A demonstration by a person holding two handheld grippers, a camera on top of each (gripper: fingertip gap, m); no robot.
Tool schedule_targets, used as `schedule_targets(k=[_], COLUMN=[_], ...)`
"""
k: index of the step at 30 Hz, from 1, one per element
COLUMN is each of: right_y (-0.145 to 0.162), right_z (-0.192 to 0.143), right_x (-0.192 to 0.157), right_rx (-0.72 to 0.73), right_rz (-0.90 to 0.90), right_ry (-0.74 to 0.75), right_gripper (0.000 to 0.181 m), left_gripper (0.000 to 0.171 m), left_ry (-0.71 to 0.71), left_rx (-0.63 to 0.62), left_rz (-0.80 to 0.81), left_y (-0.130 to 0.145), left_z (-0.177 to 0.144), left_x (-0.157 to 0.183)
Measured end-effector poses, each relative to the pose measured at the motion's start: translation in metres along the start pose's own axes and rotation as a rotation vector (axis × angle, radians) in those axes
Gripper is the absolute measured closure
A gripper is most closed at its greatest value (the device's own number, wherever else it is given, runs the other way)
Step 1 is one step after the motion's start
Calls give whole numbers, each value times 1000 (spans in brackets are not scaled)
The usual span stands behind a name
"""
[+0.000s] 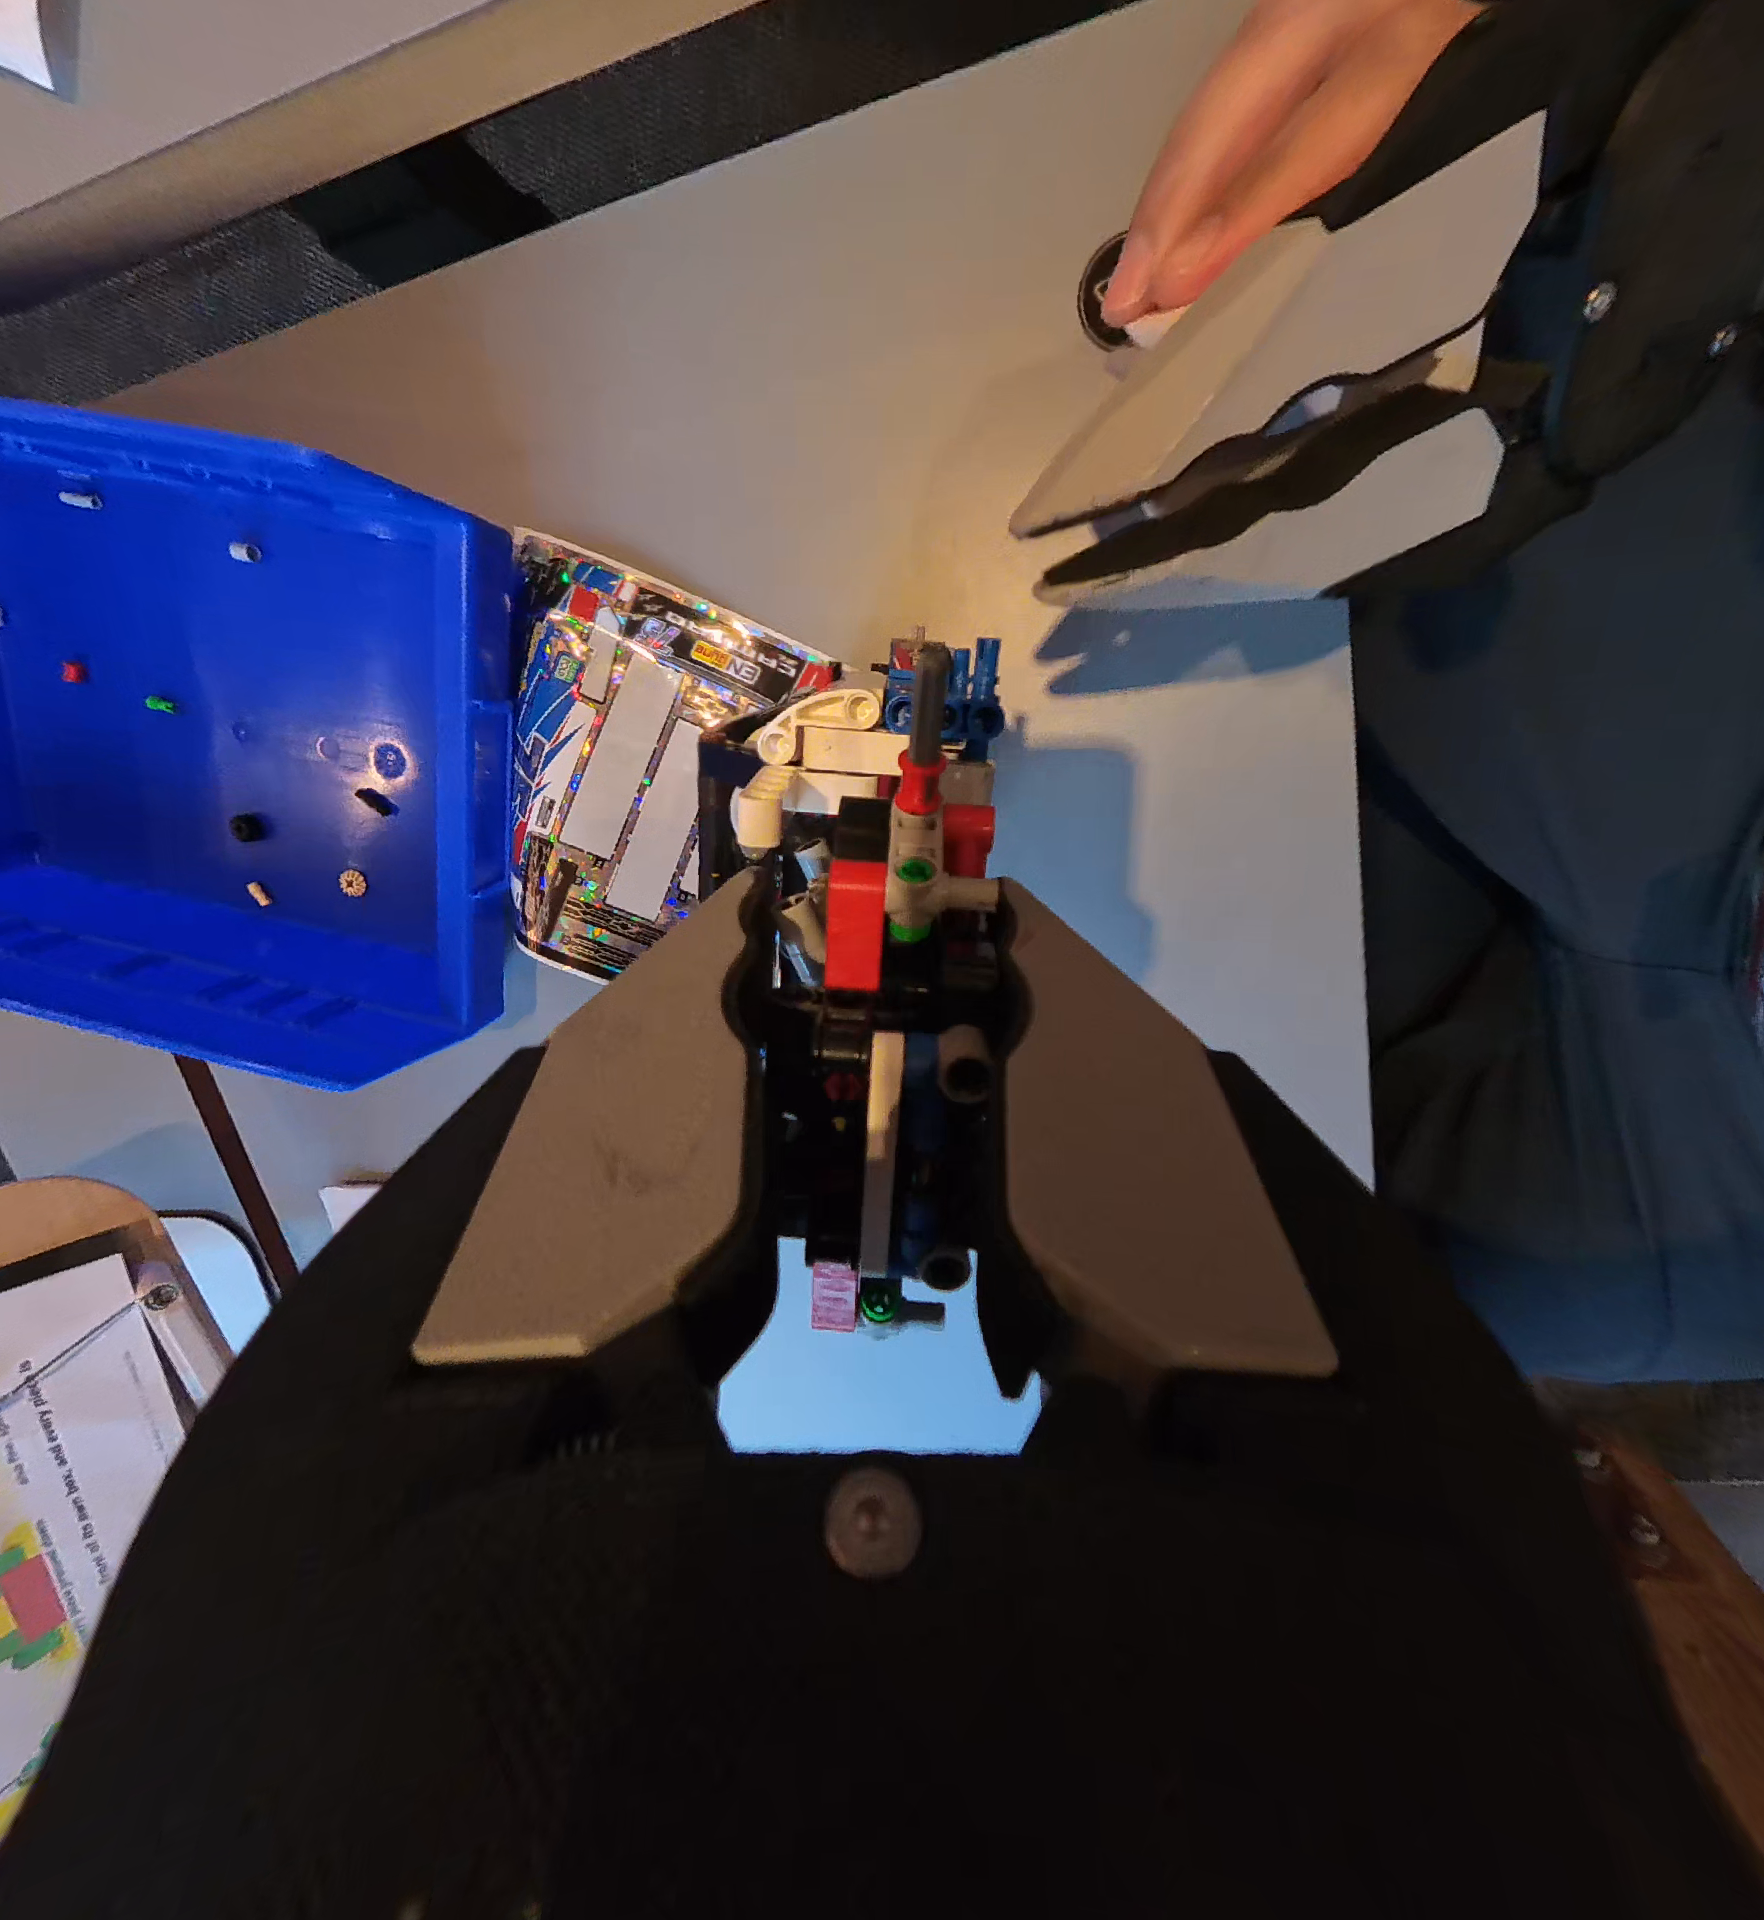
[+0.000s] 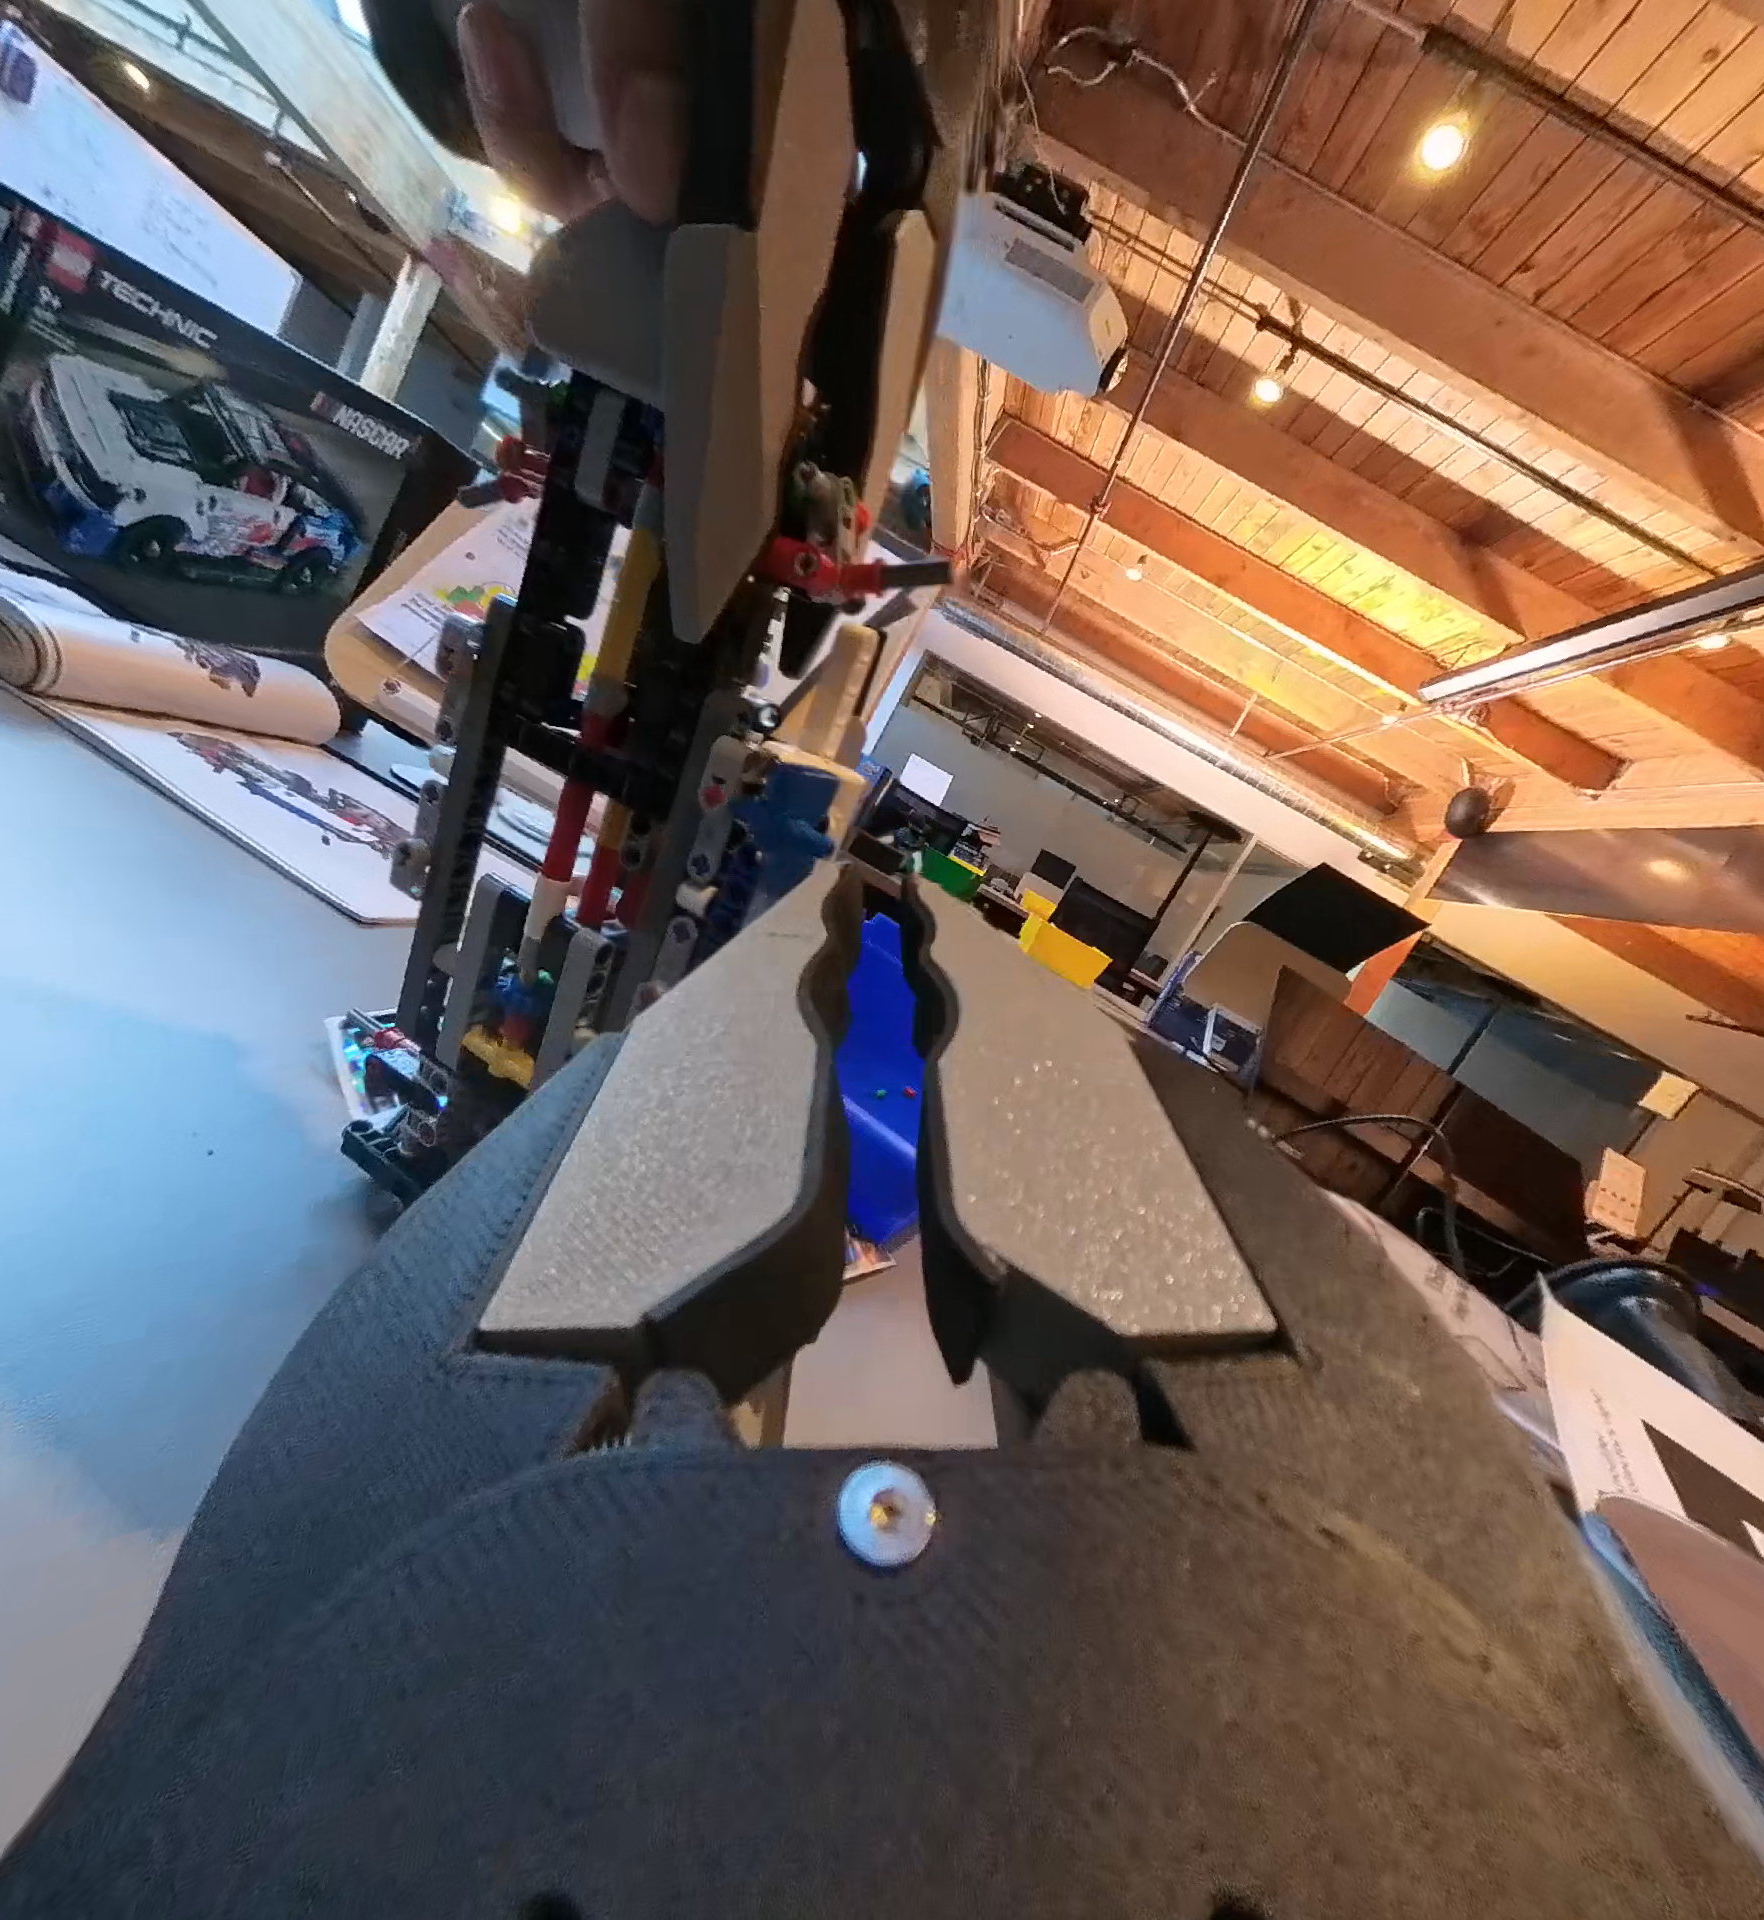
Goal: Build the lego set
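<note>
We are clamping the left gripper (image 1: 878, 914) around the lego build (image 1: 883, 831), holding it upright so its lower end is resting on the grey table (image 1: 732, 416), just beside the shiny sticker sheet (image 1: 618, 769) and the blue bin (image 1: 213, 727). We are holding the right gripper (image 2: 878, 904) nearby with its fingers nearly together and nothing between them.

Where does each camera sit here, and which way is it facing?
Left wrist view: on the left gripper, looking steeply down at the table; its fingers clamp the lego model; blue bin alongside, right gripper and a hand beyond.
Right wrist view: on the right gripper, low, tilted up toward the ceiling; nothing shows between its nearly closed fingers.
Shared: model, bin, left gripper.
</note>
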State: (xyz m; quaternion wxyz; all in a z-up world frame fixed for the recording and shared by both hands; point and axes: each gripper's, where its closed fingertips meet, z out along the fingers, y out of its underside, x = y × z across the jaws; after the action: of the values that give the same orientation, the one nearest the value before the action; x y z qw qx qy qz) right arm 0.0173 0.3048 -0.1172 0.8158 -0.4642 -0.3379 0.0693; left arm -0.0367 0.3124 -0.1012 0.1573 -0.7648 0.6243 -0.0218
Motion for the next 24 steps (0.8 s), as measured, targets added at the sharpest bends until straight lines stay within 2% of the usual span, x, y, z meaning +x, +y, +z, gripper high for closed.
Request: schedule_targets(k=[4, 10, 14, 24], right_y=[-2, -6, -3, -4], right_z=[0, 15, 14, 11], right_x=[-8, -26, -32, -32], right_rx=[7, -27, -17, 20], right_rz=[13, -56, -54, -33], right_ry=[-56, -92, -107, -94], right_gripper=[173, 157, 163, 163], left_gripper=[134, 134, 134, 134], left_ry=[-4, 2, 5, 43], left_rx=[3, -3, -15, 7], left_rz=[1, 40, 86, 135], left_y=[6, 6, 8, 7], left_z=[-1, 0, 0, 0], left_x=[0, 5, 10, 11])
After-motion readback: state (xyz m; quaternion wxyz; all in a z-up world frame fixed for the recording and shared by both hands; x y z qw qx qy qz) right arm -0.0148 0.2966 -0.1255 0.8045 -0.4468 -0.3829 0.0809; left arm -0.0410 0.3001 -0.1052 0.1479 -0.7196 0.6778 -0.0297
